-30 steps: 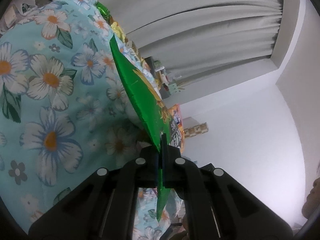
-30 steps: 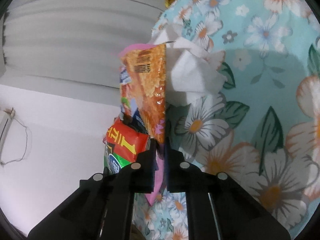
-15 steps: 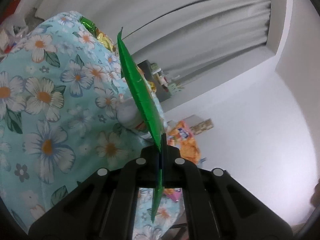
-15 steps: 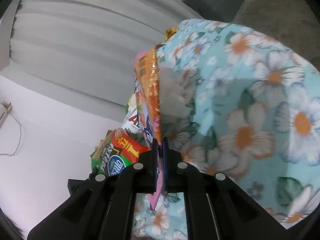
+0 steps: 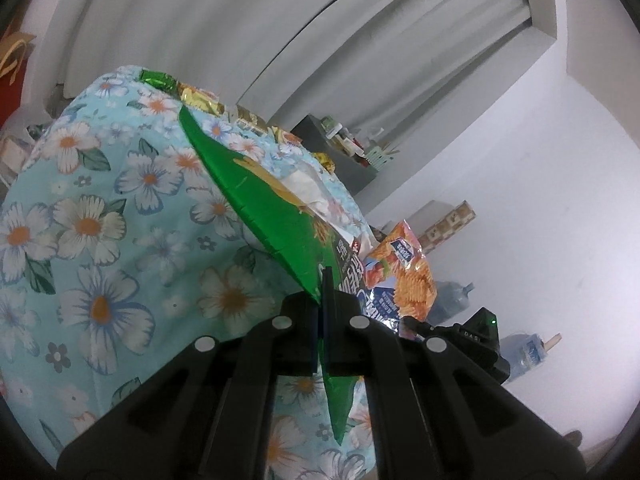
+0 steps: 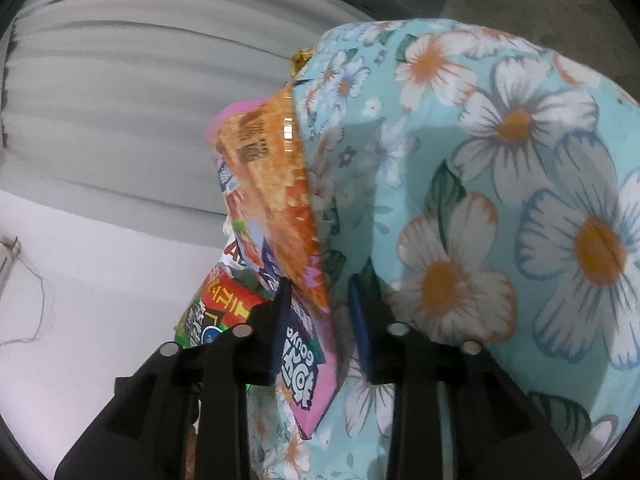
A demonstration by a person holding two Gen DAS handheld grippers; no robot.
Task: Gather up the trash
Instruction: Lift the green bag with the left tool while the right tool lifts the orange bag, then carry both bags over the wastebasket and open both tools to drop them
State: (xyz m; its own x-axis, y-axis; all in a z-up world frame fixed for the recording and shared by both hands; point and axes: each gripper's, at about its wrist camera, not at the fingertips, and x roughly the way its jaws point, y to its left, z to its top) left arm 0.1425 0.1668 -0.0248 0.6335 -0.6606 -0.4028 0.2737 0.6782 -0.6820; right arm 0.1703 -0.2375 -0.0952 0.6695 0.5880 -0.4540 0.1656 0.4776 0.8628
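Observation:
My left gripper [image 5: 322, 304] is shut on the lower edge of a green snack bag [image 5: 272, 220], which is held up over the floral tablecloth [image 5: 100, 220]. In the right wrist view my right gripper [image 6: 320, 304] has its jaws opening. An orange and pink chip bag [image 6: 276, 184] stands between them, leaning on the left finger with a gap to the right pad. The same chip bag [image 5: 408, 276] shows in the left wrist view just right of the green bag. The green bag's red and green front [image 6: 216, 312] appears behind the chip bag.
A crumpled white tissue [image 5: 304, 184] and several shiny candy wrappers [image 5: 192, 96] lie on the cloth beyond the green bag. Grey curtains [image 5: 280, 20], a dark cabinet [image 5: 340, 152], a cardboard box [image 5: 448, 224] and water bottles [image 5: 452, 300] stand by the wall.
The left gripper rose and rolled, carrying the green bag clear of the cloth. The right gripper's jaws parted, so the chip bag now sits loose between them.

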